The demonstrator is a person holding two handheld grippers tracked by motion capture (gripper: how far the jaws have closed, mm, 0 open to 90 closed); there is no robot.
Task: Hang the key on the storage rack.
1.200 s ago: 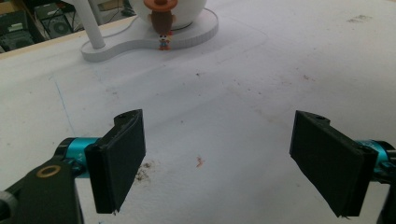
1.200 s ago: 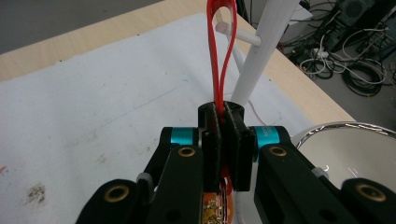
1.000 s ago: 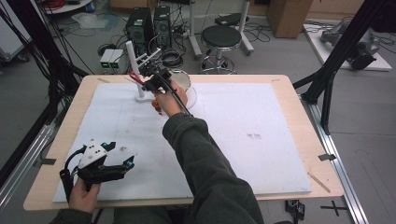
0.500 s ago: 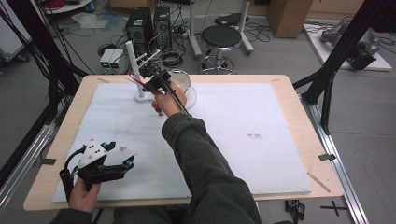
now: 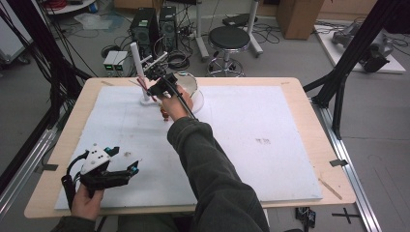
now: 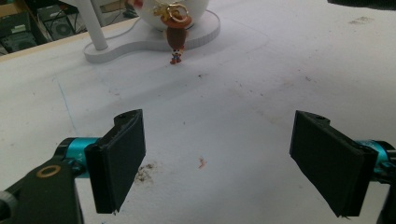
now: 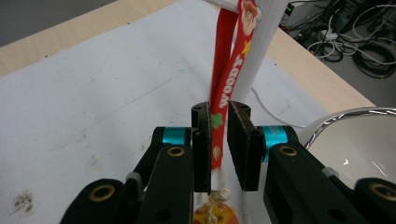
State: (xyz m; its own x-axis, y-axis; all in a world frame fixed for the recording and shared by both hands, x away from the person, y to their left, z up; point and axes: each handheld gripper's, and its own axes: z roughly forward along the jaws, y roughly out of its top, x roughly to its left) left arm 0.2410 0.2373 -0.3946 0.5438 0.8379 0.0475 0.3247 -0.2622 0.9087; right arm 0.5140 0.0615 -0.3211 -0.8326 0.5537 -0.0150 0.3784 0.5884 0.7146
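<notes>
The left gripper [image 5: 133, 169] rests at the near left corner of the table [image 5: 309, 116], held low over the white mat [image 5: 251, 145]. Its jaws stand wide apart with nothing between them, and it points toward the far stand. It takes no part in the work at hand.

The right arm reaches forward across the mat to the far left. The right gripper [image 7: 219, 140] sits at the stand [image 5: 140, 72], beside the bowl [image 5: 191, 87].

Change: the right jaws have just been opening by a small amount. In the right gripper view the red strap [image 7: 224, 84] runs down between the pads [image 7: 201, 144]. One pad lies against the strap; a narrow gap shows at the other. Judgement: the grip is being released, not yet cleared.

The strap hangs over the peg at the top of the stand. The charm [image 6: 176, 35] dangles below it, just above the stand's base, clear of the mat.

Judgement: the strap appears hung, so the hanging step is nearly complete. The next move calls for wider jaws before withdrawal; otherwise the pads may drag the strap off the peg.
</notes>
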